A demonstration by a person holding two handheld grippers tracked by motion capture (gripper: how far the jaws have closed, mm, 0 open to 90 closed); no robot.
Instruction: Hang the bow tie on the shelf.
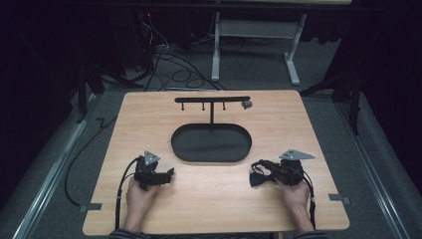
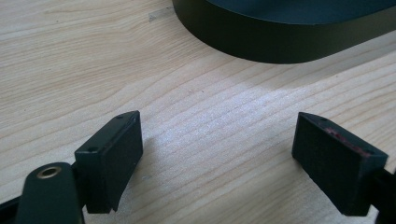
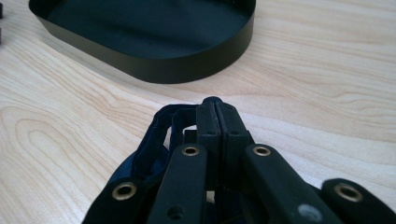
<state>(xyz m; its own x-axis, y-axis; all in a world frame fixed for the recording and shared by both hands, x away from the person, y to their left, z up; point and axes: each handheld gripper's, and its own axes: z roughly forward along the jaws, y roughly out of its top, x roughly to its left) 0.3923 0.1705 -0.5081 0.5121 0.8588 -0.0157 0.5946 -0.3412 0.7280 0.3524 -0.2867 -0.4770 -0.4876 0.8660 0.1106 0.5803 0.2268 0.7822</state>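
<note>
- Right gripper (image 3: pixel 217 116): fingers (image 3: pixel 208 126) pressed flat together, no gap between the pads, pinching a dark blue band (image 3: pixel 154 144) at the tip.
- Band: narrow folded cloth, looped, lying along the left side of the closed fingers in the right gripper view. Long axis parallel to the fingers, running from their base up to the tip, where a rounded bit of blue peeks out over the top. Hangs just above the bench (image 1: pixel 214 199), near the front right of the tray (image 3: pixel 163 70).
- In the high view, right gripper (image 1: pixel 253 179) lying roughly level and pointing left toward the middle of the bench, grey three-cornered plate on top, cable trailing back beside the wrist.
- Right hand (image 1: pixel 294 191) wrapped round the rear of its gripper, forearm coming up from the bottom edge.
- Left gripper (image 1: pixel 169 175): pointing right and slightly away, toward the tray (image 1: pixel 179 149), close to the wood.
- Fingers (image 2: pixel 109 163) of the left gripper (image 2: pixel 217 154) spread wide apart, bare bench between them, holding nothing; tray wall (image 2: pixel 261 42) just ahead.
- Left hand (image 1: pixel 139 194) gripping from behind, forearm straight up from the bottom edge, striped sleeve at the cuff.
- Black oval tray at the centre of the bench, long axis left to right, with a T-shaped stand (image 1: pixel 212 112) rising at its far edge.
- Small grey piece (image 1: pixel 246 104) at the right end of the stand's crossbar.
</note>
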